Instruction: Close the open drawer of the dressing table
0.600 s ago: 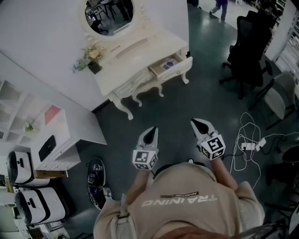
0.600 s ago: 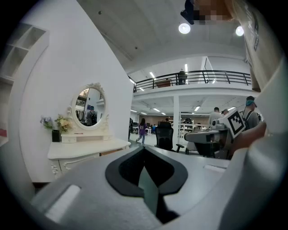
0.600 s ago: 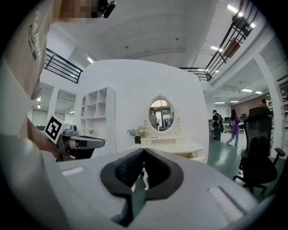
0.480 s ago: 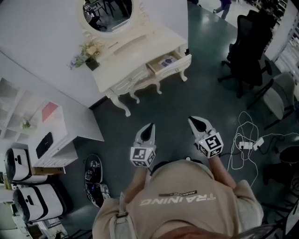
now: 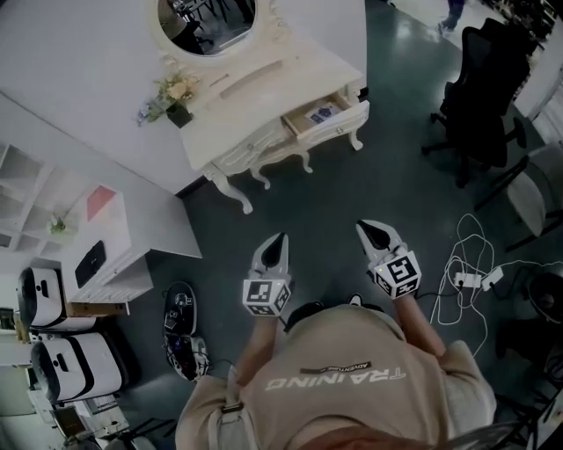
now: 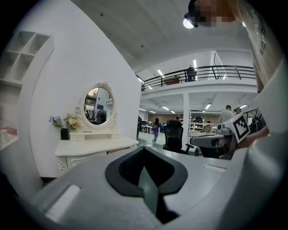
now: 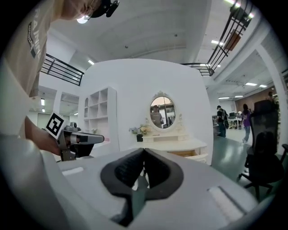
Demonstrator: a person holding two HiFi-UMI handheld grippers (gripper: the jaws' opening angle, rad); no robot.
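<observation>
Two grippers are held out in front of the person, well apart from the drawer. The left gripper and the right gripper both have their jaws pressed together with nothing between them. That suits the job, I judge: a drawer is closed by a push, and a shut tip or the gripper's side can do that without any grasp. Both point roughly toward the furniture, which suggests the approach is not yet finished.

The drawer stands pulled out from the front, under the right end of the tabletop as the person faces it. Something flat lies inside, too small to identify. The right gripper is the nearer to it, so it looks the likelier one to push.

An oval mirror rises behind the tabletop, and a small pot of flowers stands at its left end. Bare floor lies between the person and the drawer, and nothing blocks that line. A black chair stands off to the right, loose cables lie on the floor beside the person's right, and a white shelf unit stands to the left. The cables could catch a foot if the person steps rightward.
</observation>
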